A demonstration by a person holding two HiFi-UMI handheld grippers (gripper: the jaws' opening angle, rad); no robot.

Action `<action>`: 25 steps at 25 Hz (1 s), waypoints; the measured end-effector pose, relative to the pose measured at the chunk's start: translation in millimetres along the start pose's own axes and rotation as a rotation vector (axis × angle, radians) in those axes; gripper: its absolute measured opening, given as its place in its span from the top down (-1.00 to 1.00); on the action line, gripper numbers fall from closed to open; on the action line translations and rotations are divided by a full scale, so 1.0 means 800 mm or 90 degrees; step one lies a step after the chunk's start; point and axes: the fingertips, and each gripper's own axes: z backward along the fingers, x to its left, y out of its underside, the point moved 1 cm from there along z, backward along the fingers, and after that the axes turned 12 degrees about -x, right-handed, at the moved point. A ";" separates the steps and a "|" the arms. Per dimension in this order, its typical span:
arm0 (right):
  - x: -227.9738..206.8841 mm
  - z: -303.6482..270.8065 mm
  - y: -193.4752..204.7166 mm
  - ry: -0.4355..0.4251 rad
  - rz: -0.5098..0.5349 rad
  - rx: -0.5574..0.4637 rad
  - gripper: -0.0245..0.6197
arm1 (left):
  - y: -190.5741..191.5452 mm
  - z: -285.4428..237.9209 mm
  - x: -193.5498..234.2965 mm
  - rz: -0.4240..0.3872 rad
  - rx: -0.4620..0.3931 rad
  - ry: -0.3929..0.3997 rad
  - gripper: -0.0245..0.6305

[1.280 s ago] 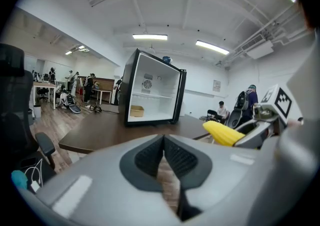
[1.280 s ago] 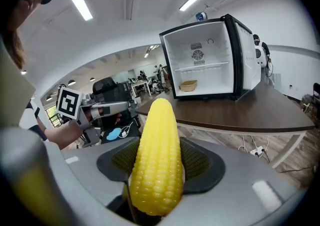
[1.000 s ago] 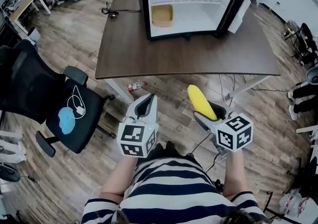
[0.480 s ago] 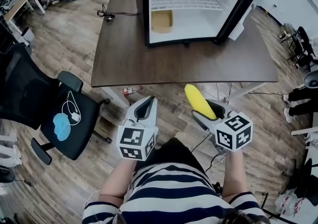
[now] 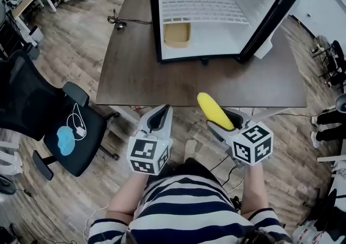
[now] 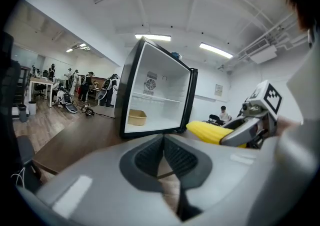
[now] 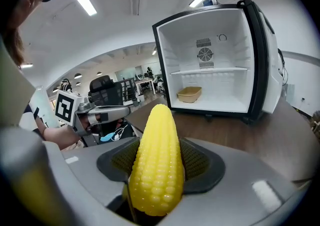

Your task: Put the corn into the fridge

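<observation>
A yellow corn cob (image 7: pixel 156 165) sticks up between the jaws of my right gripper (image 5: pixel 220 120), which is shut on it; the corn (image 5: pixel 214 110) hangs just before the near edge of the brown table (image 5: pixel 140 83). The small white fridge (image 5: pixel 216 18) stands open on the table's far side, its door (image 5: pixel 274 13) swung to the right. A tan tray (image 5: pixel 177 34) lies on the fridge floor at the left. My left gripper (image 5: pixel 158 119) is shut and holds nothing, level with the right one. The left gripper view shows the corn (image 6: pixel 212 131) and fridge (image 6: pixel 155 94) too.
A black office chair (image 5: pixel 48 113) with a blue item and a white cable on its seat stands to the left of the table. A black cable (image 5: pixel 121 21) lies on the table's far left corner. Wood floor surrounds the table; desks and chairs stand further off.
Both grippers and the head have moved towards the table and fridge. The corn's tip has come from well short of the table to its near edge. Grips are unchanged.
</observation>
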 end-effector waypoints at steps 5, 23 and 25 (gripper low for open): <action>-0.041 -0.015 -0.017 -0.026 0.011 0.000 0.12 | -0.004 -0.041 -0.004 0.002 0.000 -0.017 0.93; -0.188 -0.076 -0.073 -0.076 0.048 -0.006 0.12 | -0.009 -0.174 -0.019 0.008 -0.011 -0.083 0.93; -0.203 -0.085 -0.075 -0.079 0.052 -0.007 0.12 | -0.007 -0.185 -0.021 0.011 -0.012 -0.089 0.93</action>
